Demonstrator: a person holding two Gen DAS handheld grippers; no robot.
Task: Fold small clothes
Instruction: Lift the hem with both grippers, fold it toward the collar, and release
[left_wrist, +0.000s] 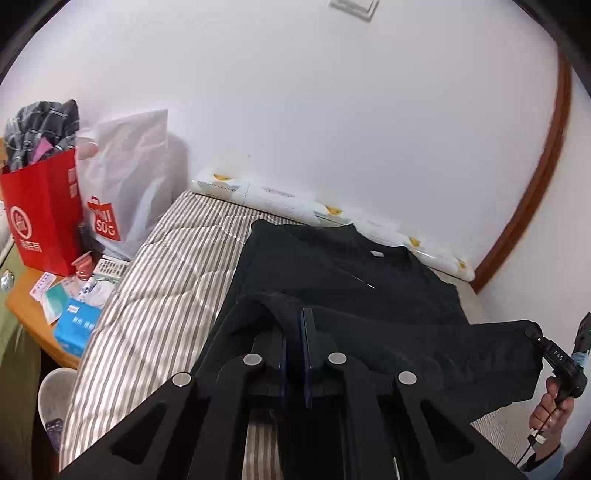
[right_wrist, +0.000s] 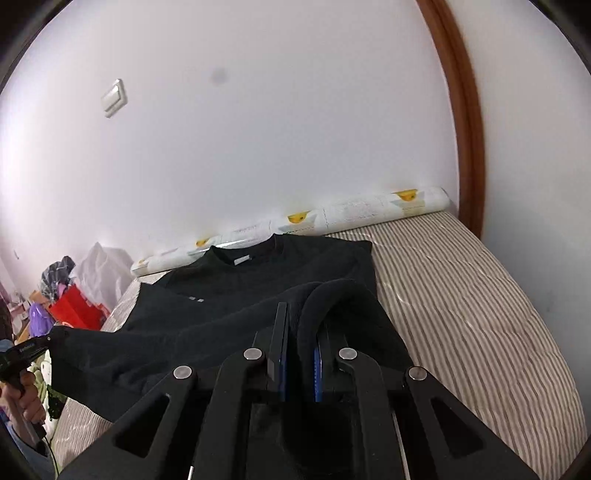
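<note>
The left hand-held gripper (left_wrist: 295, 332) is pinched narrow on one corner of the black shirt's (left_wrist: 351, 273) hem, the right hand-held gripper (right_wrist: 301, 332) on the other; the hem hangs lifted between them, while ahead of both the collar end lies flat on the striped bed (right_wrist: 461, 295); I judge uneven pulling could skew the fold, and the thick bunch in the right jaws could slip free.

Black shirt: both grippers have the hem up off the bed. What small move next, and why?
Probably carry both corners forward toward the collar and lay them down. The left gripper and right gripper each pinch a hem corner of the black shirt, lifted taut between them, while its upper half lies flat on the striped bedding. That would halve it.
</note>
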